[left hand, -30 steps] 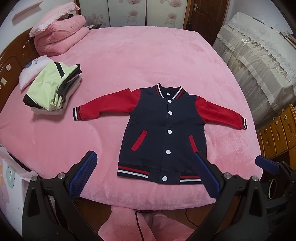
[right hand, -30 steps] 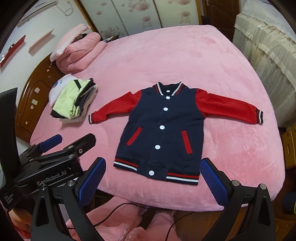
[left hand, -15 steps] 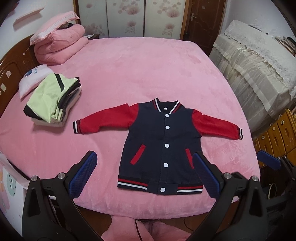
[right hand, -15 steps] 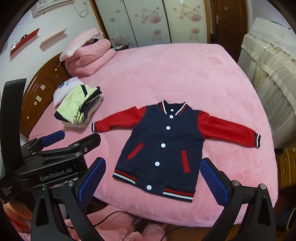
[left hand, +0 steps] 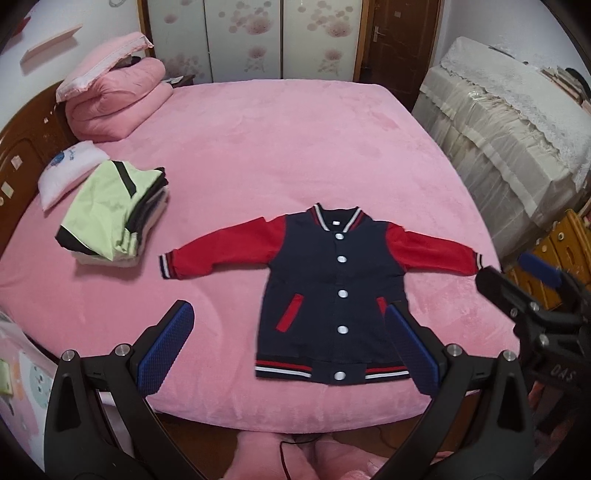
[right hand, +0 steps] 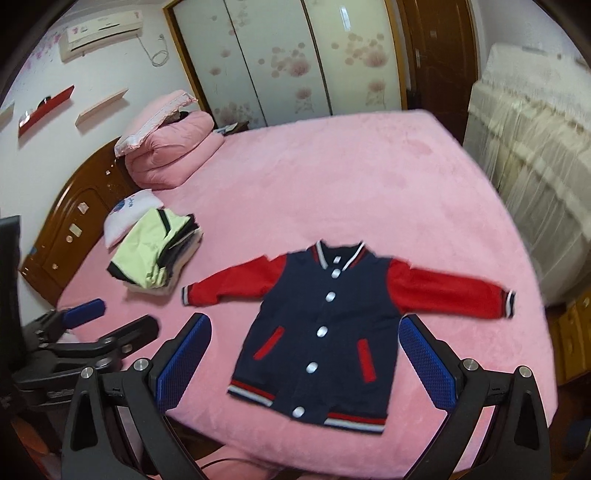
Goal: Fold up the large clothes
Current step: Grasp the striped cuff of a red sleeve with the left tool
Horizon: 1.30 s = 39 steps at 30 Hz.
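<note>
From the left wrist view, the navy cotton varsity jacket with red sleeves and white snap buttons [left hand: 332,291] lay flat and face up on the pink plush bedspread [left hand: 280,147], near the bed's front edge, both sleeves spread outward and all snaps shut. The left gripper [left hand: 288,350] hung above that edge with its blue-padded jaws spread wide and nothing between them. The black frame of the right gripper [left hand: 532,306] showed at the right margin, well off the cloth. My judgement: with the hem so close to the edge, a careless pull on 1 sleeve could drag the whole jacket toward the floor, and the plush pile might cling so that a fold bunches instead of lying smooth.

From the right wrist view, the right gripper [right hand: 303,362] also stood wide open and empty, above the jacket's lower half. This view alone showed the wall-mounted air conditioner [right hand: 99,33] and the wooden headboard's [right hand: 70,229] full curve. The left view alone showed the lace-covered cream furniture [left hand: 517,122] clearly. Both showed the stack of folded clothes topped by a pale green garment [right hand: 155,254] lying just beside the jacket's left-hand cuff, where a swung sleeve could topple it.
</note>
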Available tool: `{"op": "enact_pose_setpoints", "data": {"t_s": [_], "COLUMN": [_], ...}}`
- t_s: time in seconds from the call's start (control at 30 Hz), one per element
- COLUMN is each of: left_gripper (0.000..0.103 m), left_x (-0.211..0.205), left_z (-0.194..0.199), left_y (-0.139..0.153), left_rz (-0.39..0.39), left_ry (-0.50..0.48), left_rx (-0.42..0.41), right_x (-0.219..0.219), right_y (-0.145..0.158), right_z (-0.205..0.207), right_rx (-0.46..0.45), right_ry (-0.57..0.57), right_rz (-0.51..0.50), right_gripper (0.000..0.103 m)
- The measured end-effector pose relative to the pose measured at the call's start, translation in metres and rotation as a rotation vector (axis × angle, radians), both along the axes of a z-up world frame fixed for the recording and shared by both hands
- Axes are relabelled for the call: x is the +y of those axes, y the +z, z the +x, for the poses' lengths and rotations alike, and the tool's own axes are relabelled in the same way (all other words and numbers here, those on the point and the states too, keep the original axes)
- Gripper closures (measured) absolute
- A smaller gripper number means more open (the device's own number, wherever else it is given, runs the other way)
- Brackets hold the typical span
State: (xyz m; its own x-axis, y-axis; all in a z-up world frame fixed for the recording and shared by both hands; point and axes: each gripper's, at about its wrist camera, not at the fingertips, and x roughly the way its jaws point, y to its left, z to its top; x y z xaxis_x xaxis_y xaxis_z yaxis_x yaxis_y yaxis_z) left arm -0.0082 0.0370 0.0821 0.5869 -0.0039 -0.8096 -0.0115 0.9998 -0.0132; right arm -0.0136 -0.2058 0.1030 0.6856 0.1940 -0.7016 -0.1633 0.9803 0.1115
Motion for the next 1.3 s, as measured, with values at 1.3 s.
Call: {"op": "enact_pose_setpoints", "data": {"t_s": [1.3], "left_gripper": [0.005], "left_x": [0.333], "left_z": [0.167], "left_y": [-0.285], "left_rz": [-0.359], "left_ry": [0.497], "left_rx": [0.369], "right_x": [0.259], "right_y": [-0.219], "right_z": [0.147], "right_rx": [0.363], "right_ry": [-0.247], "right_rz": [0.024], "right_gripper": [0.0]}}
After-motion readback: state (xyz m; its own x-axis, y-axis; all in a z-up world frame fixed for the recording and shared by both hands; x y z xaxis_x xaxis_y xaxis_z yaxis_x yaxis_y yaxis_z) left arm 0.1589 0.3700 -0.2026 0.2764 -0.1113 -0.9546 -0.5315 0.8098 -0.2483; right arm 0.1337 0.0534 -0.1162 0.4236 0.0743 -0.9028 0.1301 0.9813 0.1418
